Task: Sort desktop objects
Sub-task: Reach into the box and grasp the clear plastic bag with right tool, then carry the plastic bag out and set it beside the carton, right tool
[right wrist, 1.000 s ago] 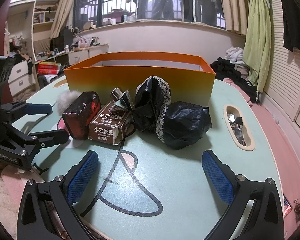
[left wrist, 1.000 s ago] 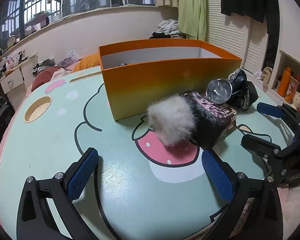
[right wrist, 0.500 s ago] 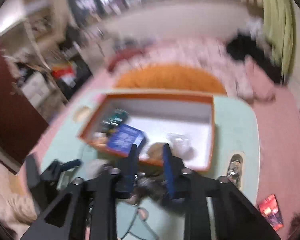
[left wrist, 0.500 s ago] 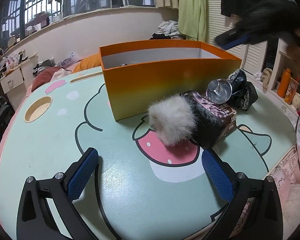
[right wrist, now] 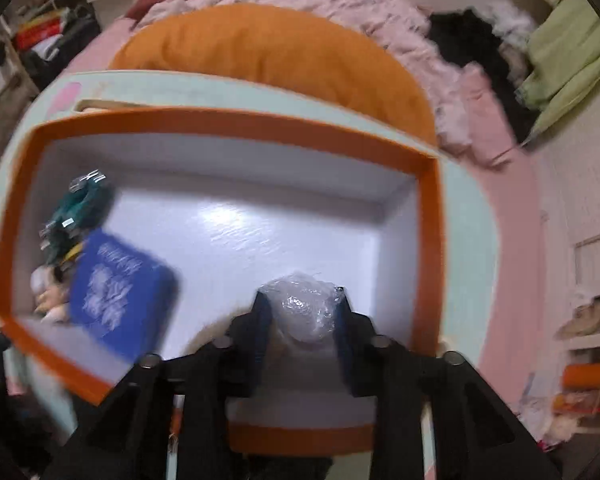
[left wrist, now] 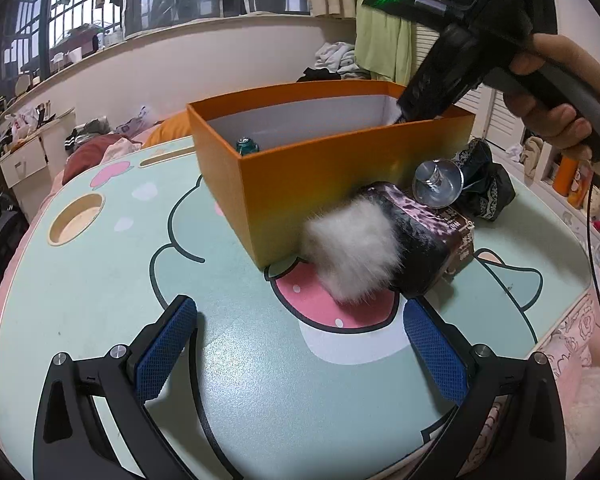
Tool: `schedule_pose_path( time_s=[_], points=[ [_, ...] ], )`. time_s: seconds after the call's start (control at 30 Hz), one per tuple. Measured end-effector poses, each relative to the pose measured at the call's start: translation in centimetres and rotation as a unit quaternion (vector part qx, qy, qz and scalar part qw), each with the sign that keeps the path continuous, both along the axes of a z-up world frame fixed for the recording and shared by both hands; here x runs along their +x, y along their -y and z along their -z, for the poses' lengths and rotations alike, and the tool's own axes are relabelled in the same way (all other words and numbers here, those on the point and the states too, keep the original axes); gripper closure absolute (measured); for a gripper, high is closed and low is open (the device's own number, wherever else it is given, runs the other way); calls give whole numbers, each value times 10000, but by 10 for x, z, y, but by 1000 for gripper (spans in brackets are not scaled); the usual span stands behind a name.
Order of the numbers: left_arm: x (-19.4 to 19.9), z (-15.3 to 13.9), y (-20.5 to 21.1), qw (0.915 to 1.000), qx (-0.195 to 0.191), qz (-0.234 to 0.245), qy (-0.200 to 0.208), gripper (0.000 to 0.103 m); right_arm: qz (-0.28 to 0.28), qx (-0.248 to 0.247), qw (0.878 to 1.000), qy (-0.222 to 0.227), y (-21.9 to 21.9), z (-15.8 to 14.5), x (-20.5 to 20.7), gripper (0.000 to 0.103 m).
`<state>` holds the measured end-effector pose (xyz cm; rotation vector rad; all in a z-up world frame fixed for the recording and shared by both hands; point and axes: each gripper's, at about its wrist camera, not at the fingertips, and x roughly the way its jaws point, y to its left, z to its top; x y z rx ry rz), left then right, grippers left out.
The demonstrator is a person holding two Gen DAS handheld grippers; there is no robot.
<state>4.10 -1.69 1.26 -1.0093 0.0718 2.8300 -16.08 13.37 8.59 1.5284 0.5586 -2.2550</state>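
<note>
Change: one second ago the right gripper [right wrist: 302, 312] sat low over the surface [left wrist: 100, 292], jaws wide, facing the pile of objects; now it hangs over the open orange cardboard box [right wrist: 228, 120], pointing steeply down into it.
Right gripper: jaws close together around a crinkled clear-plastic-wrapped bundle [right wrist: 304, 308]; they are beginning to part, with the bundle between them, pads apparently touching it.
Left gripper: [left wrist: 300, 344] jaws wide apart, nothing between them, low over the near surface; unmoved since a second ago.
Meaning for the task: one object has been carried from the pile to the box; judging by the parting jaws, its drop into the box's right half is under way.
Gone from the pile: the round black wrapped lump seen a second ago is no longer visible on the surface.
In the box, counted: one blue printed packet [right wrist: 120, 292], near left; one dark green item [right wrist: 80, 208] beyond it; one pale item [right wrist: 46, 296] at the left wall, too blurred to name.
Still on the surface, counted: one white fluffy pompom [left wrist: 352, 252]; one dark glossy pouch [left wrist: 416, 248]; one brown carton [left wrist: 458, 236]; one clear round-capped bottle [left wrist: 438, 182]; one black lace-trimmed cloth [left wrist: 484, 184].
Remaining: five objects, all near the box's right front corner.
</note>
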Motion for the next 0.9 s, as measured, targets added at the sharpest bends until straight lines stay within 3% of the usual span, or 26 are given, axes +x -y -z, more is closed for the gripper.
schedule_pose_path(
  time_s=[0.07, 0.17, 0.23, 0.33, 0.47, 0.6, 0.73, 0.8, 0.9],
  points=[
    [1, 0, -1, 10000, 1, 5, -6, 0, 87, -656, 9978, -84, -14, -17, 4, 77],
    [0, 1, -1, 10000, 2, 3, -8, 0, 155, -1641, 9813, -995, -46, -61, 34, 77],
    [1, 1, -1, 10000, 0, 3, -7, 0, 72, -2170, 9685, -1217, -67, -77, 64, 77],
    [0, 1, -1, 10000, 0, 2, -8, 0, -234, -2771, 9579, -719, -93, -69, 106, 76],
    [0, 1, -1, 10000, -1, 2, -9, 0, -389, -2721, 9615, -80, -102, -21, 142, 76],
    [0, 1, -1, 10000, 3, 4, -12, 0, -261, -2269, 9732, -262, -92, 19, 151, 76],
    [0, 1, -2, 10000, 4, -3, -12, 0, -39, -2448, 9660, -831, -77, 35, 142, 73],
    [1, 1, -2, 10000, 3, -1, -13, 0, 85, -2616, 9593, -1060, -80, 39, 144, 65],
    [0, 1, -3, 10000, 6, -2, -15, 0, 54, -2847, 9492, -1341, -87, 37, 163, 39]
  ],
)
